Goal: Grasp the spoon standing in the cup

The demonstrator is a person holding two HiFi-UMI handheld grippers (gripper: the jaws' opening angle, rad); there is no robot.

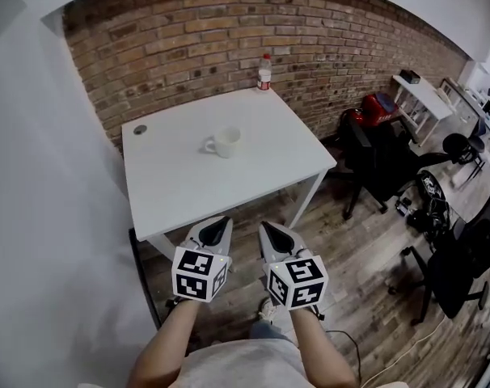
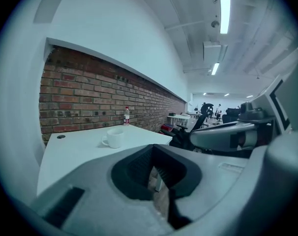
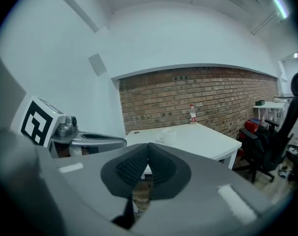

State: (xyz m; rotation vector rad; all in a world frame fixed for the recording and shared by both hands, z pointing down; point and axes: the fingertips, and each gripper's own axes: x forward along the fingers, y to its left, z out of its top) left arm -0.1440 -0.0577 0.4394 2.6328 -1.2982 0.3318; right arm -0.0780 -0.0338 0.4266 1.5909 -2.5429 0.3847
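Note:
A white cup [image 1: 223, 142] stands near the middle of the white table [image 1: 180, 192], its handle pointing left. I can make out no spoon in it from here. The left gripper view shows the cup [image 2: 113, 137] far ahead, and so does the right gripper view, cup [image 3: 168, 135]. My left gripper [image 1: 215, 231] and right gripper [image 1: 275, 237] hang side by side over the floor, just short of the table's near edge. Both are shut with nothing between the jaws. The left gripper [image 2: 153, 150] and right gripper [image 3: 148, 147] each point toward the table.
A plastic bottle [image 1: 264, 73] stands at the table's far edge against the brick wall [image 1: 188, 31]. A small dark disc [image 1: 140, 128] lies at the far left corner. Black office chairs [image 1: 374, 164] and a red object [image 1: 378, 107] stand to the right on the wood floor.

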